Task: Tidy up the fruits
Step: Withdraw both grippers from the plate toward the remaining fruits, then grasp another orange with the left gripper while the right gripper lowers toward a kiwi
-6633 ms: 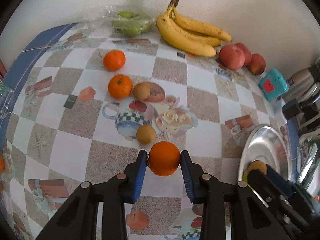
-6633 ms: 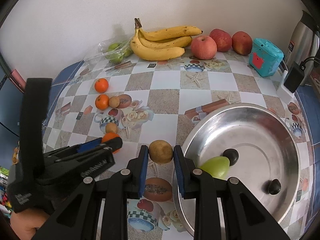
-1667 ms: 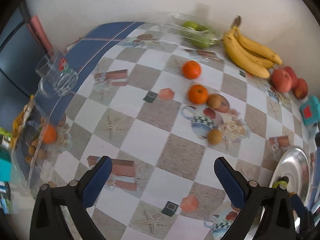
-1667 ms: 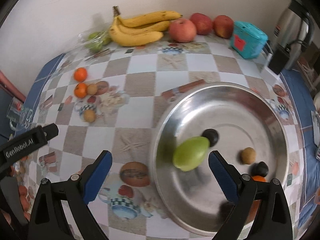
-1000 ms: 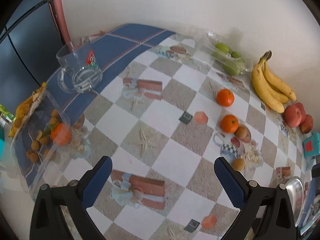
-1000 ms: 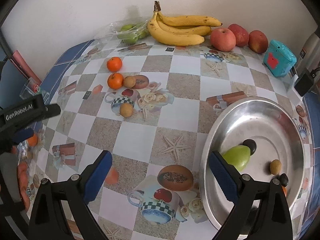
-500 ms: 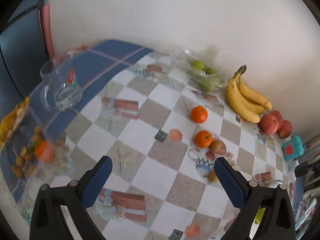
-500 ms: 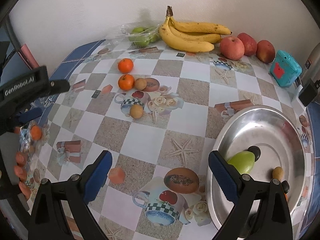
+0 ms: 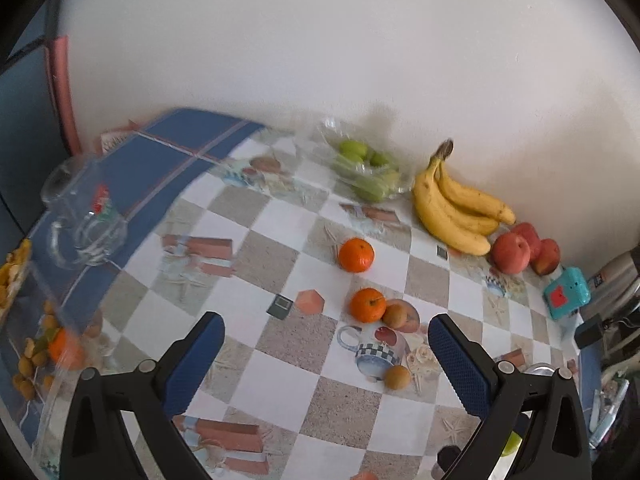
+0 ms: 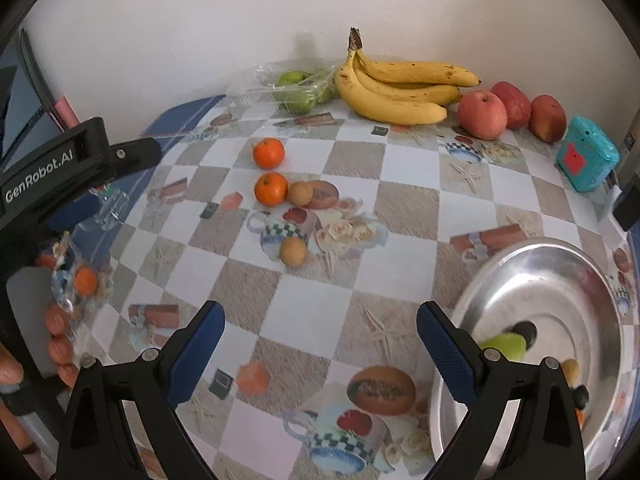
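Two oranges and two small brown fruits lie on the checkered tablecloth, seen again in the right wrist view as oranges and brown fruits. Bananas, red apples and a clear box of green fruit line the wall. The steel bowl at the right holds a green fruit and small dark and brown fruits. My left gripper and right gripper hover open and empty above the table.
A glass mug and a clear bag of snacks sit at the table's left edge. A teal box and a metal kettle stand at the right. The left gripper's black body crosses the right wrist view.
Both grippers let go of their fruit, an orange and a brown fruit, and stand open. Both views have swung toward the loose fruit in the middle of the table.
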`<action>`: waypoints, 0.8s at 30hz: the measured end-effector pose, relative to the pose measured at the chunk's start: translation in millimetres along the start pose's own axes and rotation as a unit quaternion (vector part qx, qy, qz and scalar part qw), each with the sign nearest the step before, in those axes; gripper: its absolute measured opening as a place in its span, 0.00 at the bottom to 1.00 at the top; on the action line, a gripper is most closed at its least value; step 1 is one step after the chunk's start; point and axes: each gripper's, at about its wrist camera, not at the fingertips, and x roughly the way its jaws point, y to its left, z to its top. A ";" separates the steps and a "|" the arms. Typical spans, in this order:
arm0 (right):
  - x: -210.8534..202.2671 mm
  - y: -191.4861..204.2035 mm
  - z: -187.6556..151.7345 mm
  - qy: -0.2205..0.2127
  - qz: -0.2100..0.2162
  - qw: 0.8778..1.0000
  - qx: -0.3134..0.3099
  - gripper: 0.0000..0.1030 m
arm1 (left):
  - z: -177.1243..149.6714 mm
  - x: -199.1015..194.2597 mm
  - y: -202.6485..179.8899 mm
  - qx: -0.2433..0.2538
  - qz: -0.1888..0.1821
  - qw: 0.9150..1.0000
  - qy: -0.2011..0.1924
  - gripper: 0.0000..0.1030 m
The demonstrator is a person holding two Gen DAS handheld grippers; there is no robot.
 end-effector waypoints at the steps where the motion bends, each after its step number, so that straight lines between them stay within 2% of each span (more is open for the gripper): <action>1: 2.7 -0.3 3.4 0.001 -0.001 1.000 0.000 0.94 | 4.2 7.1 -1.2 0.003 0.001 1.000 0.014 1.00; 6: 16.6 -0.5 18.5 0.005 -0.002 1.000 0.000 0.94 | 14.1 32.5 -9.7 0.031 -0.005 0.998 0.057 0.99; 9: 27.3 1.6 27.1 0.007 -0.002 1.000 -0.003 0.94 | 17.0 49.6 -9.4 0.025 -0.022 0.996 0.083 0.96; 12: 40.1 3.3 31.6 0.016 0.008 1.000 -0.001 0.86 | 19.0 67.6 -11.5 0.031 -0.036 0.994 0.103 0.91; 15: 53.8 6.1 32.9 0.024 0.003 1.000 -0.006 0.86 | 20.6 84.8 -12.1 0.027 -0.054 0.991 0.118 0.84; 17: 63.6 6.6 33.4 0.031 0.006 0.999 -0.006 0.81 | 21.6 95.9 -11.9 0.020 -0.066 0.989 0.128 0.82; 18: 69.3 7.1 33.7 0.035 0.008 0.999 -0.006 0.76 | 22.0 99.7 -12.5 0.018 -0.067 0.989 0.131 0.82; 21: 80.1 7.9 35.2 0.041 0.007 0.999 -0.008 0.76 | 22.3 111.4 -15.3 0.021 -0.066 0.988 0.139 0.80; 23: 84.4 7.8 36.3 0.043 0.010 0.999 -0.007 0.74 | 22.6 118.1 -17.0 0.022 -0.067 0.987 0.143 0.76; 24: 86.7 8.1 37.1 0.043 0.010 0.999 -0.007 0.71 | 22.2 122.5 -17.9 0.019 -0.071 0.986 0.148 0.71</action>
